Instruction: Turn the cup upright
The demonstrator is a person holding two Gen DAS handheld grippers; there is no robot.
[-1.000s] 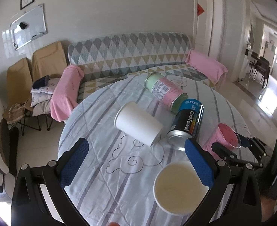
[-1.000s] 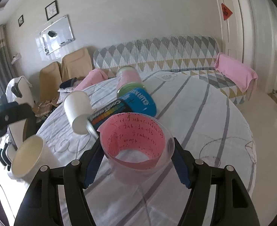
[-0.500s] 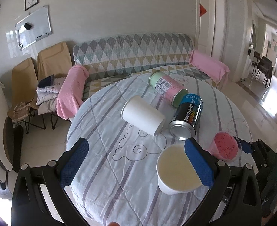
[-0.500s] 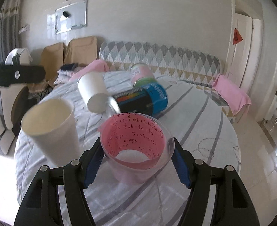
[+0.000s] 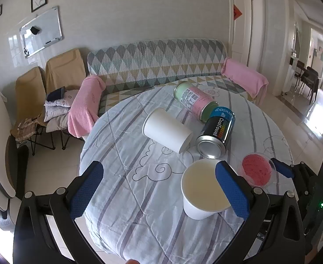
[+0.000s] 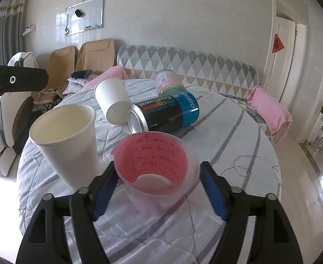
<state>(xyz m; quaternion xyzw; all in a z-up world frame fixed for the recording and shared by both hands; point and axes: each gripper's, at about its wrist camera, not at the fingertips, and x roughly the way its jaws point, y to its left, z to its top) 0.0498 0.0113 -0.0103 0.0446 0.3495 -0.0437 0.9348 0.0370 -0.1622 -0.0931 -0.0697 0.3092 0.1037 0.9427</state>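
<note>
Presently, the following is recorded.

Table: a round table [image 5: 121,200] covered with a striped quilted cloth is seen in both views, with a sofa behind it.

Upright cups: a white paper cup [image 5: 202,189] is stood mouth up near the front edge; just beside it, a clear plastic cup with a pink paper lining [image 6: 154,165] is also stood mouth up.

Cup still on its side: a second white paper cup [image 5: 166,129] is found lying on the cloth towards the middle, its base end close to a black and blue can [image 5: 217,133]. Whether the two touch cannot be told.

Other items: a pink and green tin [image 5: 193,100] is laid on its side behind the can.

Left gripper [image 5: 159,182]: the jaws are spread wide and nothing is held between them. The upright white cup is partly overlapped by the right-hand finger in this view, but no grip is shown.

Right gripper [image 6: 158,179]: the fingers are set either side of the lined cup. A gap is seen on the right side, so a firm pinch cannot be confirmed.

Step in hand: two cups are judged finished; release of the lined cup appears to be under way.

Next move: the lying paper cup is to be approached, gripped across its wall, and turned mouth up without the can being knocked.
</note>
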